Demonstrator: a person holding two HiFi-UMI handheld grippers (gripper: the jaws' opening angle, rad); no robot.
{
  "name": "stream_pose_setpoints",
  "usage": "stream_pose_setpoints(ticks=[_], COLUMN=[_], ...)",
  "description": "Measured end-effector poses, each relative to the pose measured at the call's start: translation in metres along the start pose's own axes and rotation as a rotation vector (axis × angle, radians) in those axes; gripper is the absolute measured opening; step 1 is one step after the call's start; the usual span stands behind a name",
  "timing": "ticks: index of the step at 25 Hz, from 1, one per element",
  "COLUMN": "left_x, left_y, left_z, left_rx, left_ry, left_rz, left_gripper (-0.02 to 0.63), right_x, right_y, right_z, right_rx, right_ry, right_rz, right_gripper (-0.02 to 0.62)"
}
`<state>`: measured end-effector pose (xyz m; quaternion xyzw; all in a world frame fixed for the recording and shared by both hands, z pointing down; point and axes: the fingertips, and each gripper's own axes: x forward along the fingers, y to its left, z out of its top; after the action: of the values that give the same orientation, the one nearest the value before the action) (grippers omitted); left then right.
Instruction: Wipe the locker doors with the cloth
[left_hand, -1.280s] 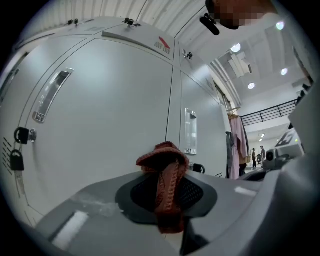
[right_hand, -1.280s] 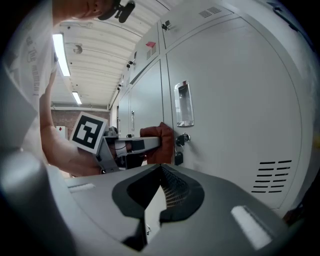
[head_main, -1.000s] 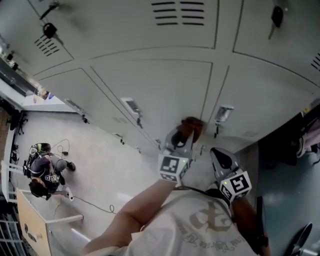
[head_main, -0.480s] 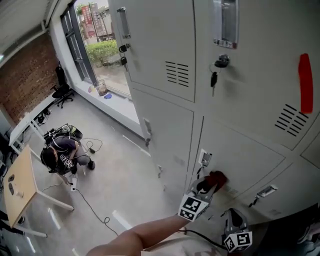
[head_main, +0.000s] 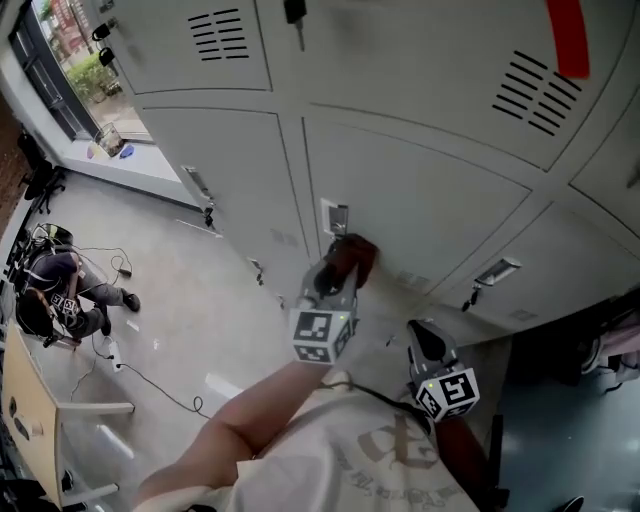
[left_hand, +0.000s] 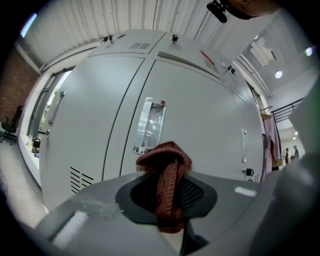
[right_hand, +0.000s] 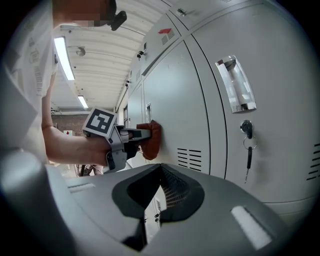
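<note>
Because the cloth (left_hand: 167, 167) is a bunched, rust-red knitted wad pinched only along a narrow fold, the chief risk I see is that it gets dragged out of the grip if it is pushed hard across the painted metal. A second risk is snagging: the recessed handle (head_main: 335, 216) sits just beside the wad on the locker door (head_main: 430, 200), and loose knit could catch on its edge during a sweep that way. If the wad flattens too far, the hard jaw tips could also scrape the paint. Since so little fabric appears to meet the door, each pass probably cleans only a thin strip, so patches may be missed.

From the right gripper view, the cloth appears to press against the door face, above a set of vent slots (right_hand: 190, 158). A key (right_hand: 248, 150) hangs from a lock on a nearer door, well apart from the wad.

The left hand-held gripper (head_main: 343, 270) is clamped on the cloth, at the end of a bare forearm that reaches out from the torso toward the lockers, its marker cube turned up to the head camera. The right hand-held gripper (head_main: 424, 340) hangs lower and closer to the body, clear of the doors and aimed along the locker fronts, its jaws closed together with nothing between them.
</note>
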<state>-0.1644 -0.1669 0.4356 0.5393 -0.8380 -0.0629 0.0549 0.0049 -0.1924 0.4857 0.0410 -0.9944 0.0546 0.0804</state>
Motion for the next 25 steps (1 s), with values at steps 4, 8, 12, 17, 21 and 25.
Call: stream_pose_setpoints(ticks=[4,8,12,17,21,25], left_x=[-0.018,-0.046,-0.058,-0.04,-0.021,-0.012], left_y=[0.007,0.034,0.068,0.08,0.066,0.072], left_z=[0.019,0.053,0.079,0.066,0.032,0.007], left_rx=[-0.04,-0.041,0.093,0.207,0.233,0.216], left_ry=[-0.062,-0.168,-0.241,-0.187,-0.109,-0.064], left_rz=[0.007,0.049,0.128,0.124,0.068,0.074], left_gripper=[0.078,0.078,0.078,0.08,0.08,0.08], right_x=[-0.001,0.003,0.008,0.011,0.008,0.005], right_y=[-0.001,0.001,0.007,0.019,0.014,0.01], right_z=[0.002,0.001,0.0,-0.001,-0.001,-0.001], right_rx=[-0.009,-0.01,-0.017,-0.03,-0.028,-0.021], right_ry=[-0.003,0.0,0.002,0.013,0.022,0.025], right_rz=[-0.015,-0.009,0.007,0.026,0.007,-0.006], right_gripper=[0.008,0.008,0.008,0.008,0.008,0.008])
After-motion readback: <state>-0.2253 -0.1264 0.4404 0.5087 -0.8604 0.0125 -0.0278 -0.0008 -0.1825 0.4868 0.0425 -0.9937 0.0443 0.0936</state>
